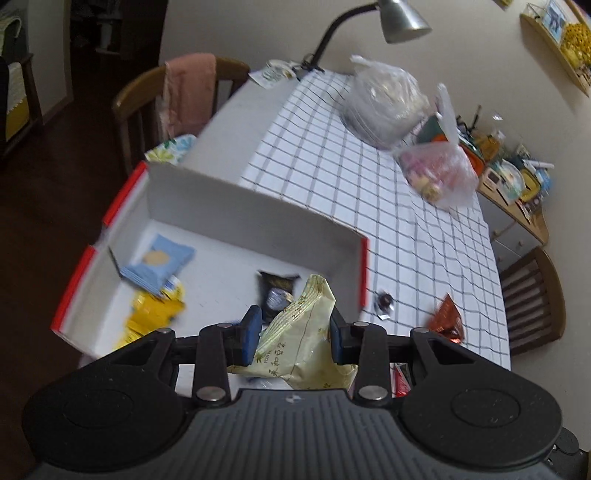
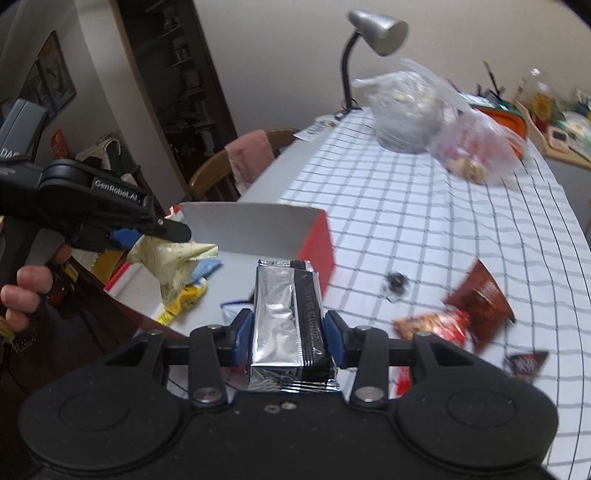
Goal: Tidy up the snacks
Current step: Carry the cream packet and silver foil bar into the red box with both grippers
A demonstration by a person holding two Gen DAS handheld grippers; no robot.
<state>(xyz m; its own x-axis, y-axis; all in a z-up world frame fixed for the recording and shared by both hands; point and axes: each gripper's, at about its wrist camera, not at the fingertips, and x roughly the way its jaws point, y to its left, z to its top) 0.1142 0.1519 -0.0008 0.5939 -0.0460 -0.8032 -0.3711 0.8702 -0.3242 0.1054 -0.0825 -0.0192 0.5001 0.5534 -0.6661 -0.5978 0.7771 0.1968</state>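
Both claws loaded with snack packets above the open box at the counter edge.

Left claw [image 1: 293, 332] is clenched on a pale green snack bag [image 1: 303, 347], held over the white box with red sides [image 1: 258, 218]; right claw [image 2: 289, 338] grips a silver-and-black foil packet [image 2: 284, 325] across its width, just in front of the same box. In the box lie a blue packet [image 1: 159, 266], a yellow packet [image 1: 153, 314] and a dark packet [image 1: 275, 293]. On the checked cloth [image 1: 332, 166] beside the box: a small dark wrapped sweet [image 1: 384, 301] and a brown-red packet [image 1: 447, 319]. Farther back stand two clear plastic bags [image 1: 384, 103] and a grey desk lamp [image 1: 400, 16].
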